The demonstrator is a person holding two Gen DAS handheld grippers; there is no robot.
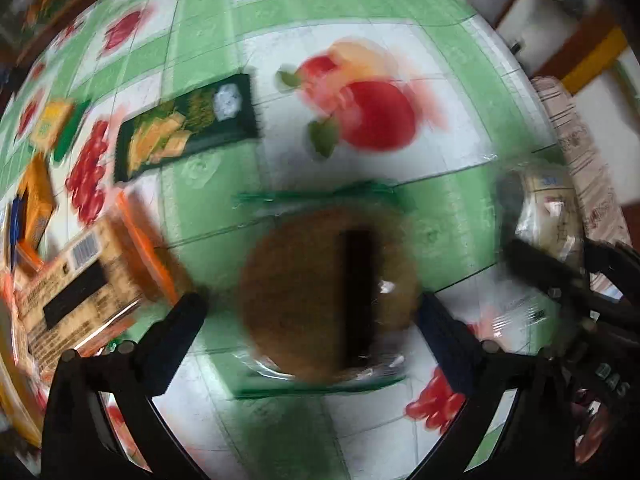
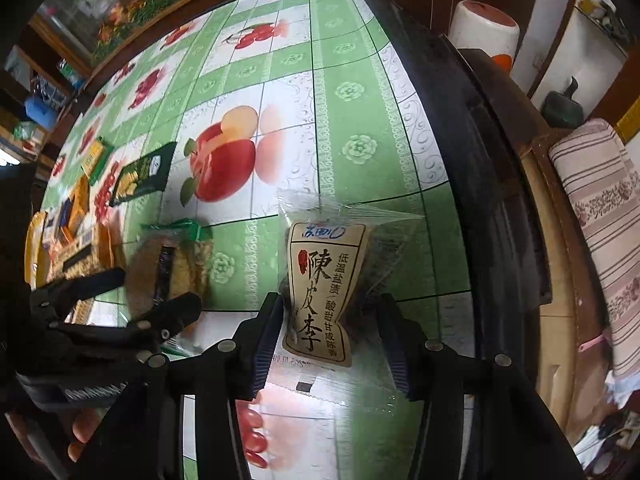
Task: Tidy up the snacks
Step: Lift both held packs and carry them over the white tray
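A round brown cake (image 1: 328, 292) in a clear wrapper with green ends lies flat on the tablecloth. My left gripper (image 1: 316, 336) points down over it and stands open, one finger on each side of the cake, pads not pressing. The right wrist view shows the same cake (image 2: 172, 264) under the left gripper (image 2: 160, 288). My right gripper (image 2: 330, 340) is shut on a clear plum packet (image 2: 320, 292) with a beige label in Chinese characters, held upright near the table's right edge. That packet (image 1: 548, 208) also shows at the right of the left wrist view.
A dark green cracker packet (image 1: 188, 124) lies beyond the cake. Orange packets (image 1: 100, 264) and a yellow-green one (image 1: 52, 124) crowd the left side. The dark table edge (image 2: 452, 128) runs along the right, with a striped cloth (image 2: 592, 208) past it.
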